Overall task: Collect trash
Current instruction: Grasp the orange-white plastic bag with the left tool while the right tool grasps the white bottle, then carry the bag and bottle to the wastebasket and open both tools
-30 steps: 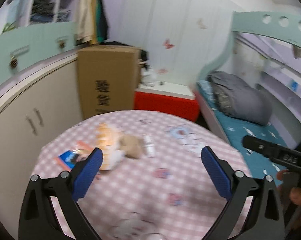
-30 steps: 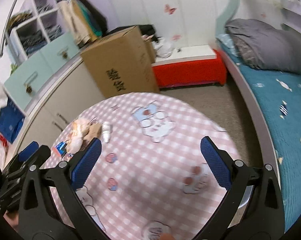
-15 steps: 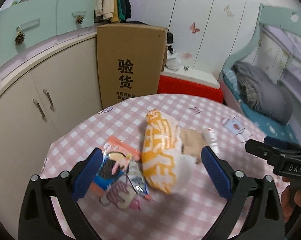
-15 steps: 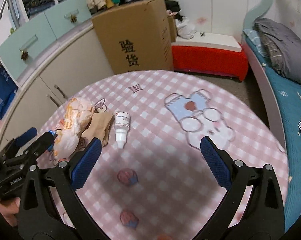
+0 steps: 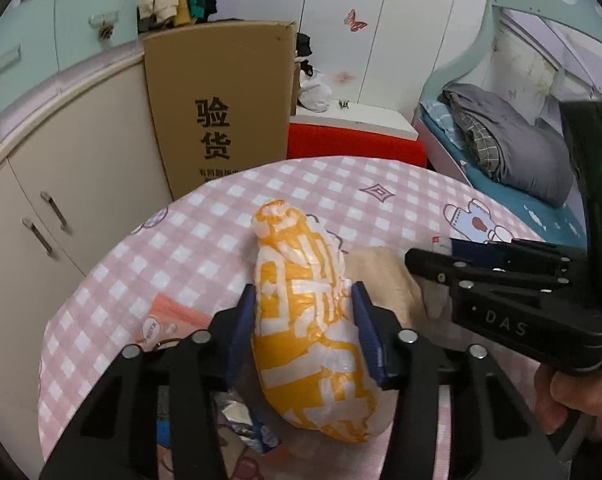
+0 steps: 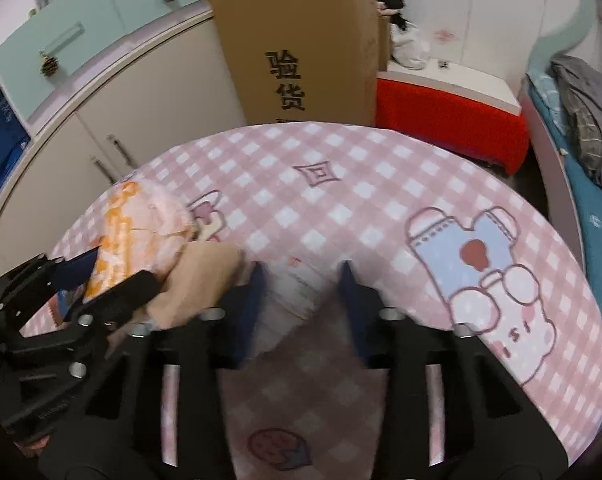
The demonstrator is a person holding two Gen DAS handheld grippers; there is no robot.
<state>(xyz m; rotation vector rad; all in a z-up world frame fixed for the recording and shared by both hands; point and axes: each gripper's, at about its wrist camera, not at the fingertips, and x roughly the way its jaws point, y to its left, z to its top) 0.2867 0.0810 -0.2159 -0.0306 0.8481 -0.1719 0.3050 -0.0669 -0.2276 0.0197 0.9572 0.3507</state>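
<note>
At the bottom middle of the left wrist view, the left gripper is squeezing the orange and white plastic bag. Its two blue pads are pressing on the bag's two sides, so the jaws are only as wide as the bag. The bag is lying on the pink checked tablecloth, pointing away up the frame. Just under the gripper at the lower left, a shiny snack wrapper and an orange packet are lying flat on the cloth.

To the right of the bag, a tan crumpled paper is touching it. The right gripper is reaching in from the right edge, held by a hand at the lower right.

In the right wrist view, the right gripper is sitting at the bottom middle with its blue pads partly closed around a small white bottle. The picture is blurry there, so I cannot tell if the pads are touching the bottle. The tan paper is just left of it, and the bag is farther left, with the left gripper on it.

Far back, near the top middle, a big cardboard box is standing behind the table, beside a cream cabinet. A red bench and a bed with a gray blanket are sitting at the upper right.
</note>
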